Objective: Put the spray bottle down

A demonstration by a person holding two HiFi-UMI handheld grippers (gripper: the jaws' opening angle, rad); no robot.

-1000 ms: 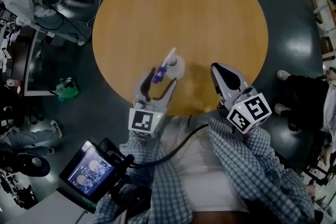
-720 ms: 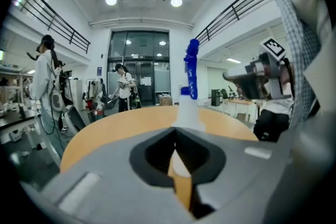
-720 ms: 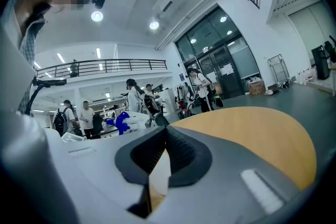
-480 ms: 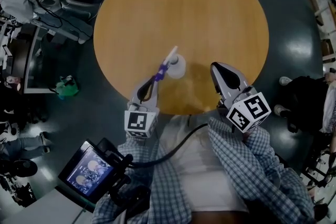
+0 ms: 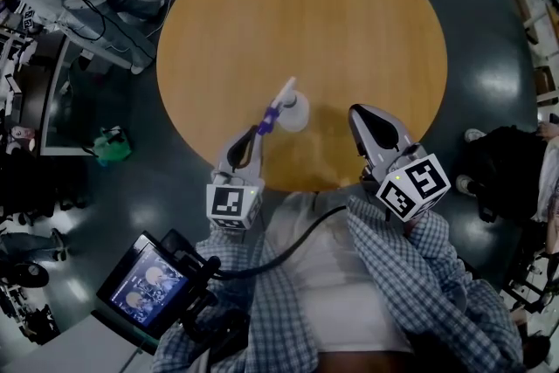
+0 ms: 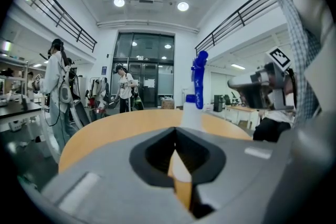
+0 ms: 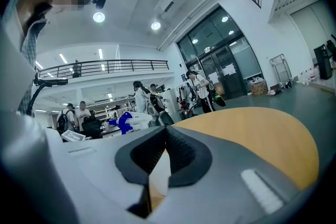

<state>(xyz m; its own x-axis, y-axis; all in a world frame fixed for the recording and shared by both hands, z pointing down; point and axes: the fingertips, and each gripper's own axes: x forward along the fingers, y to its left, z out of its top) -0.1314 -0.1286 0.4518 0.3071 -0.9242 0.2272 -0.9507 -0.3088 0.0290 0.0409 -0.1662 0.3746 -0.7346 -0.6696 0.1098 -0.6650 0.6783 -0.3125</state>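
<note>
The bottle [image 5: 293, 111] stands upright on the tabletop [image 5: 306, 13], low and centre in the head view, free of both grippers, so the putting-down looks done. The left gripper [image 5: 251, 144] sits just below-left of it, jaws pressed together on nothing. The right gripper [image 5: 371, 125], lower right, is likewise closed and empty. The bottle's white body hides any contents.

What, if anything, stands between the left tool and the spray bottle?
Nothing visible. The bottle stands upright on the table, just ahead of the left tool, whose jaws are together and empty. Only tabletop shows between them.
</note>
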